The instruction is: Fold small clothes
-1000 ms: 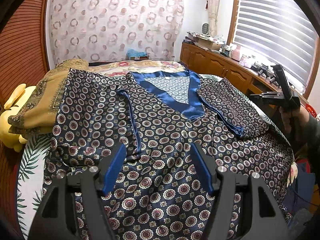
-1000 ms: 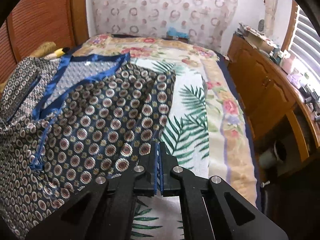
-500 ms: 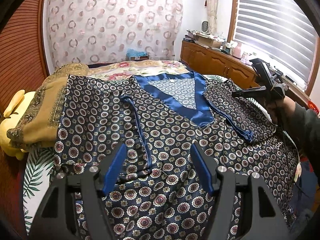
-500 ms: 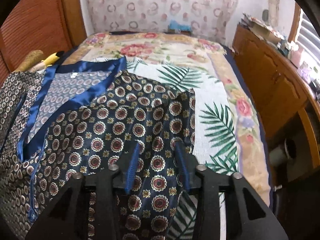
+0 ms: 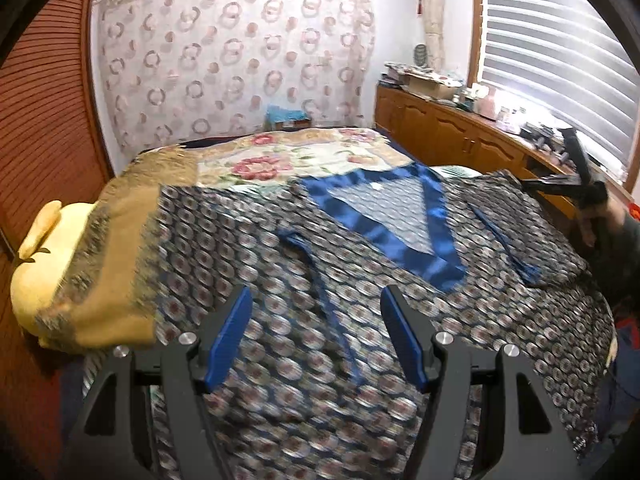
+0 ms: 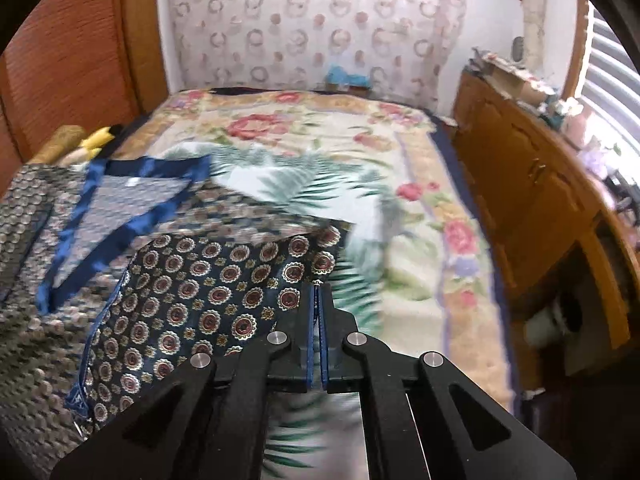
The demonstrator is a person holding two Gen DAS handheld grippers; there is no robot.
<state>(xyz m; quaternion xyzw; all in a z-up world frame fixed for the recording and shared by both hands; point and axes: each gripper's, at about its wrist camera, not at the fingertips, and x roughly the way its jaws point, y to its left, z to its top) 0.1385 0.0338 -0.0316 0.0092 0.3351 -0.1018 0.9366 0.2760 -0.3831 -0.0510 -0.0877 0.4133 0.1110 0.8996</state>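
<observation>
A dark blue shirt (image 5: pixel 260 264) with round medallions and a shiny blue collar (image 5: pixel 400 236) lies spread face up on the bed. My left gripper (image 5: pixel 316 320) hovers open over its lower left part, nothing between the blue pads. My right gripper (image 6: pixel 316 292) has its jaws closing tight on the edge of the right sleeve (image 6: pixel 208 292), which stays sharp while the bed blurs. In the left wrist view the right gripper (image 5: pixel 532 184) is at the far right, held by a hand (image 5: pixel 596 224), with the sleeve lifted a little there.
A yellow plush toy (image 5: pixel 36 264) and a folded golden cloth (image 5: pixel 112 240) lie along the shirt's left side. The floral and palm-leaf bed cover (image 6: pixel 320 140) stretches beyond the shirt. A wooden cabinet (image 6: pixel 532 184) with clutter on top runs along the right of the bed.
My right gripper opened over the right sleeve, then shut on its edge and moved with it. My left gripper stayed open and shifted left toward the golden cloth.
</observation>
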